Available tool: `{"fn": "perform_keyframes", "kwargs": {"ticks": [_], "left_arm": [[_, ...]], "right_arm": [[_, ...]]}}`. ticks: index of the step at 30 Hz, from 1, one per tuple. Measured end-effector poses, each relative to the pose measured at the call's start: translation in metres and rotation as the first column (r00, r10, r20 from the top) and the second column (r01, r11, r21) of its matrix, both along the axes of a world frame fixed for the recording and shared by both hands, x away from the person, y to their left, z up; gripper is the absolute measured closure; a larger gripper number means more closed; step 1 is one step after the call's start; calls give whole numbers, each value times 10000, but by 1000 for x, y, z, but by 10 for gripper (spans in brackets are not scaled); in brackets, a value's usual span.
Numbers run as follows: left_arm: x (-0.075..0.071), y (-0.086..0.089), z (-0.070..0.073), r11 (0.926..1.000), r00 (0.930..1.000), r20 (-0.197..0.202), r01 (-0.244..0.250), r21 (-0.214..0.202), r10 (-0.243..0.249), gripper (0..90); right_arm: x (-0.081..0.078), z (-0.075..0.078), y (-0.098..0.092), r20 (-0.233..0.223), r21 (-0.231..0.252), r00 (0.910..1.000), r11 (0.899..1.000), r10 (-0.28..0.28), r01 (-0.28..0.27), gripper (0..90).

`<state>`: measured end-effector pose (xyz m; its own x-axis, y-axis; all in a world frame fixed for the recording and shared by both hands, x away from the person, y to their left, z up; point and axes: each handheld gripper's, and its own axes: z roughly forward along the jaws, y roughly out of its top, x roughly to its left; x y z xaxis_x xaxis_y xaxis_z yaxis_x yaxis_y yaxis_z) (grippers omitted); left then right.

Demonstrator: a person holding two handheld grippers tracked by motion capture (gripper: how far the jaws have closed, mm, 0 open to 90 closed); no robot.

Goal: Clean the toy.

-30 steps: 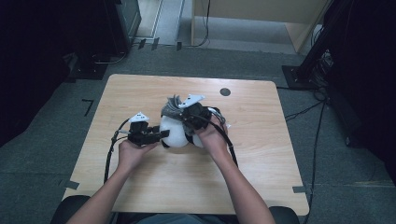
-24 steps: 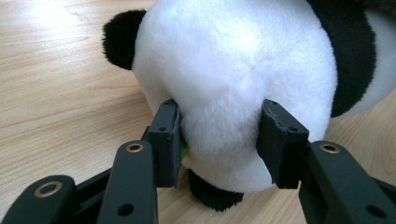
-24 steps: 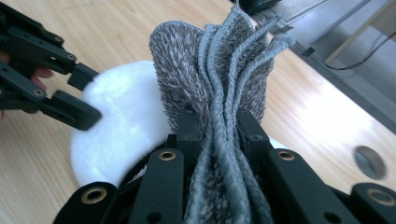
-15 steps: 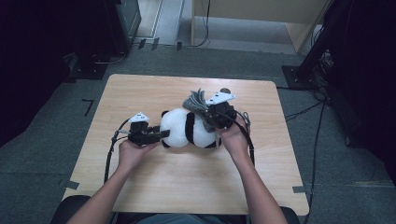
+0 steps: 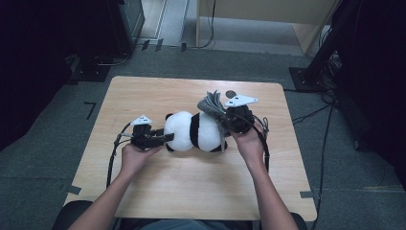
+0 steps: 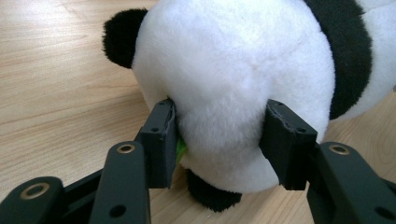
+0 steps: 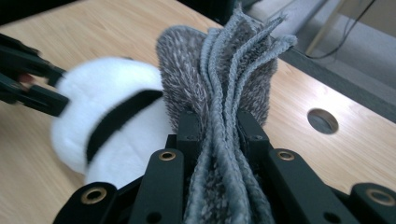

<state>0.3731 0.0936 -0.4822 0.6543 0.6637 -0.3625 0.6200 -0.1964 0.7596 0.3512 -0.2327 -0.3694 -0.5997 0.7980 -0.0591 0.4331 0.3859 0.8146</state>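
From the high view, a person at a wooden table works two hand-held grippers around a plush panda lying on its side near the table's middle; the left gripper meets the toy's white head end, while the right gripper holds a bunched grey cloth just beside the toy's other end.

In the left gripper view, the jaws have just been opening and stand partly apart, yet their pads still dent the panda's white fur on both sides; a scrap of green shows by the left pad, too small to identify.

In the right gripper view, the jaws are clamped tight on the folded cloth, its ribbed edges fanning upward; the panda lies blurred behind.

Both items look light, soft and squashy, unlikely to break; the toy probably grips best around a narrow limb or ear, the cloth at its gathered folds.
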Motion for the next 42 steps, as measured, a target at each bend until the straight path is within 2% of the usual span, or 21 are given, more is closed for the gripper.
{"fn": "perform_keyframes", "kwargs": {"ticks": [4,8,12,17,20,21,24,31,42], "left_arm": [[-1,0,1,10000,9999,115,25,55,-26,484],[-2,-1,2,10000,9999,171,7,85,-9,488],[-2,-1,2,10000,9997,223,21,88,-23,493],[-2,-1,2,10000,9998,198,-3,29,2,494],[-2,-1,1,10000,9998,171,-64,-23,64,483],[-1,-1,1,10000,9998,167,-64,9,64,480],[-1,-3,0,9999,9997,248,-72,123,69,478],[-2,-5,0,9998,9996,267,-78,206,72,477],[-2,-5,1,9998,9996,274,-93,184,88,475]], "right_arm": [[-8,5,21,98,238,9981,9979,607,-609,759],[-12,1,49,117,234,9913,9910,1313,-1316,759],[-14,-11,77,-81,118,9837,9837,1797,-1796,759],[-15,-29,100,-244,345,9772,9771,2108,-2099,757],[-12,-44,109,-458,57,9752,9763,2164,-2163,751],[-11,-49,110,-491,-126,9749,9759,2170,-2179,751],[-12,-57,107,-360,-65,9732,9737,2272,-2276,751],[-14,-52,97,-245,-357,9787,9782,2036,-2044,753],[-27,-35,65,120,-838,9857,9825,1680,-1664,753]]}}
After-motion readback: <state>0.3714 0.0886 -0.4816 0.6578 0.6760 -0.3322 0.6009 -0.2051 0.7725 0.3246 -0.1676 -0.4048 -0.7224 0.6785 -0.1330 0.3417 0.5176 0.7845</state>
